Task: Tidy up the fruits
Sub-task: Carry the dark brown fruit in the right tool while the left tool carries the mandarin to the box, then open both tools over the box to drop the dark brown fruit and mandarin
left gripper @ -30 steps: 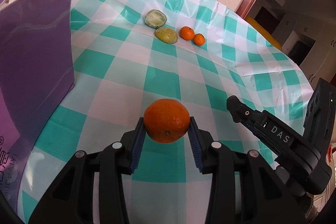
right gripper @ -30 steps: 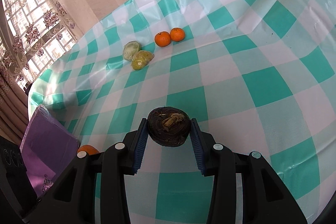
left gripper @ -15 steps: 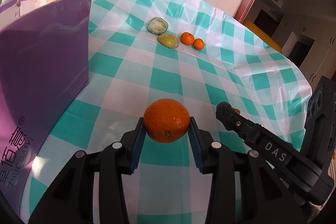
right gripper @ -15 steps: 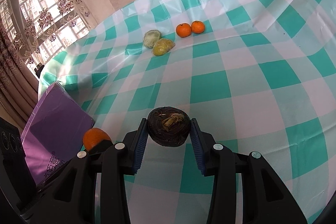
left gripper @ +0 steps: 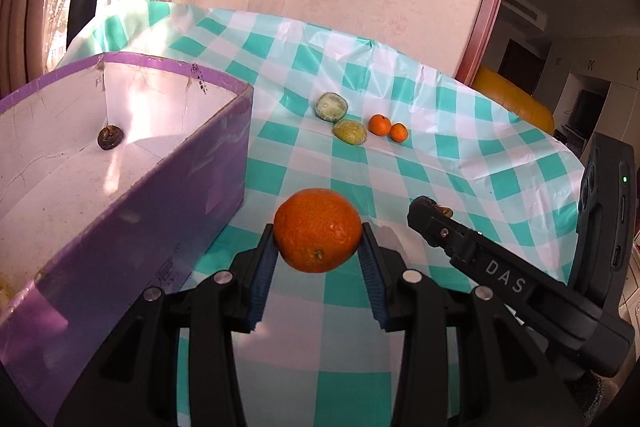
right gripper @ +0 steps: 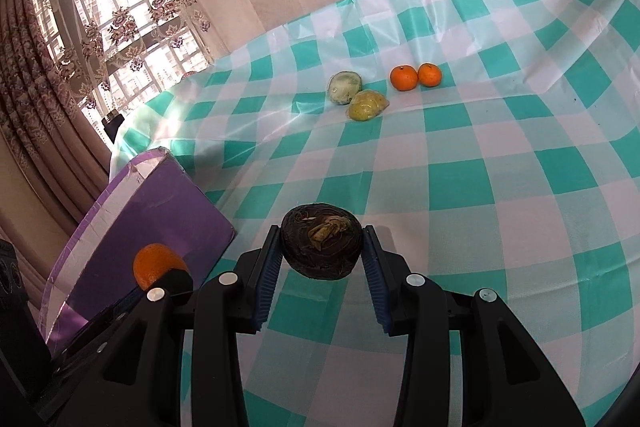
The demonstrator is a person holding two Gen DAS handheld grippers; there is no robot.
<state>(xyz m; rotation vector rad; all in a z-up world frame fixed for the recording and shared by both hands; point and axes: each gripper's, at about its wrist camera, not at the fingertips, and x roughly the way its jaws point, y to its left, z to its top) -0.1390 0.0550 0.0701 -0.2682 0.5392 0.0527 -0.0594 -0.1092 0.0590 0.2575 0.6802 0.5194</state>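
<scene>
Tablecloth (right gripper: 520, 155) glossy plastic – box (left gripper: 120, 211) matt purple cardboard.

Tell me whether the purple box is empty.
Not empty. The open purple box holds one small dark fruit near its far corner; a yellowish object peeks at the near edge.

A teal-and-white checked tablecloth (right gripper: 500, 163). A purple box (left gripper: 168, 227) with a white inside. A bright orange (left gripper: 317, 230) between blue pads (left gripper: 262, 273) on a black gripper (left gripper: 317, 259). A dark brown fruit (right gripper: 322, 247). Two small orange tangerines (right gripper: 416, 77), two pale green-yellow fruits (right gripper: 358, 95).
</scene>
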